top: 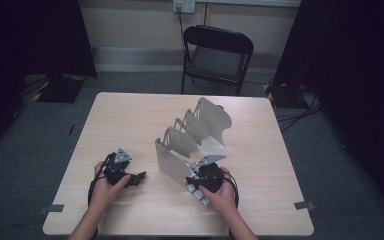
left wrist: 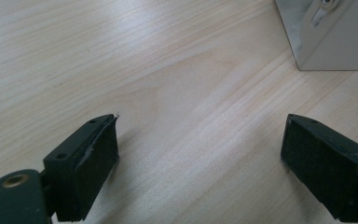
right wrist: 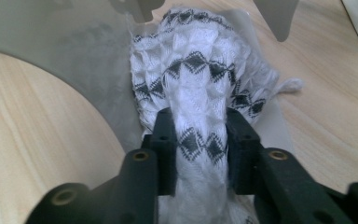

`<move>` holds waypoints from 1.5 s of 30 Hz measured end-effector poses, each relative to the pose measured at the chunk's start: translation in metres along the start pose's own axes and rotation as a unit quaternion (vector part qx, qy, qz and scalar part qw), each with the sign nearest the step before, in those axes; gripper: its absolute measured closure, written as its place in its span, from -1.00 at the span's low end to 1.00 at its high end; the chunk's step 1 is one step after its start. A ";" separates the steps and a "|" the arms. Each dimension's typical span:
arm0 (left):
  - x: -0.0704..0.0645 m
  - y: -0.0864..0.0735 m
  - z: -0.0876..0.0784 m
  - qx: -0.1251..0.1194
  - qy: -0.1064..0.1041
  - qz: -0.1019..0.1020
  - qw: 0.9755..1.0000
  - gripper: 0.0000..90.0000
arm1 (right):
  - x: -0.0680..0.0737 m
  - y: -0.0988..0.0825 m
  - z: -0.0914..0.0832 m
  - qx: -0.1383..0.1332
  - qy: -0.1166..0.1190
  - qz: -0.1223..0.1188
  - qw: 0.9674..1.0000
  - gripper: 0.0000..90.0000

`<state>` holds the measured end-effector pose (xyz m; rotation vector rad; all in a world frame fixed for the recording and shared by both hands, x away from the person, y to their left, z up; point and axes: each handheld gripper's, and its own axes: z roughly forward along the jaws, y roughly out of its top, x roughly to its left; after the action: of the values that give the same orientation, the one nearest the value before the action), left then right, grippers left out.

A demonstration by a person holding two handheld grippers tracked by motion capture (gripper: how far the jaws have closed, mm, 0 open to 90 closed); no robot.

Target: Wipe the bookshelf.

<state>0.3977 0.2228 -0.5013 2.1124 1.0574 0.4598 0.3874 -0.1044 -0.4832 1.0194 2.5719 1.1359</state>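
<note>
High view: I am looking down on a pale wooden counter [top: 130, 120] standing on grey carpet, with a black folding chair [top: 217, 55] beyond its far edge and dark curtains hanging at both sides. A grey metal divider rack [top: 190, 140] is occupying the counter's middle, its curved plates rising one behind another. My left tongs [top: 139, 176] are resting near the counter's front left, well apart from the rack; my right tongs [top: 196, 181] are working at the rack's near end, where its front plate is standing in the way.

Left gripper view: the left tongs [left wrist: 200, 154] are standing wide open over bare wood grain, holding nothing. A corner of the rack [left wrist: 335, 42] is showing at upper right.

Right gripper view: the right tongs [right wrist: 200, 154] are clamping a white knitted cloth with black diamond bands [right wrist: 196, 84]. The cloth is lying bunched between the rack's plates [right wrist: 51, 51], extending forward from the pads [right wrist: 167, 154], which are pressing on both its sides.
</note>
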 end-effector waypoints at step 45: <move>0.000 0.000 0.000 0.001 -0.002 0.001 1.000 -0.76 | -0.012 0.007 -0.026 -0.040 0.014 -0.006 0.999 0.07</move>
<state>0.3979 0.2231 -0.5012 2.1152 1.0550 0.4557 0.3902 -0.1245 -0.4613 0.9769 2.5269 1.2483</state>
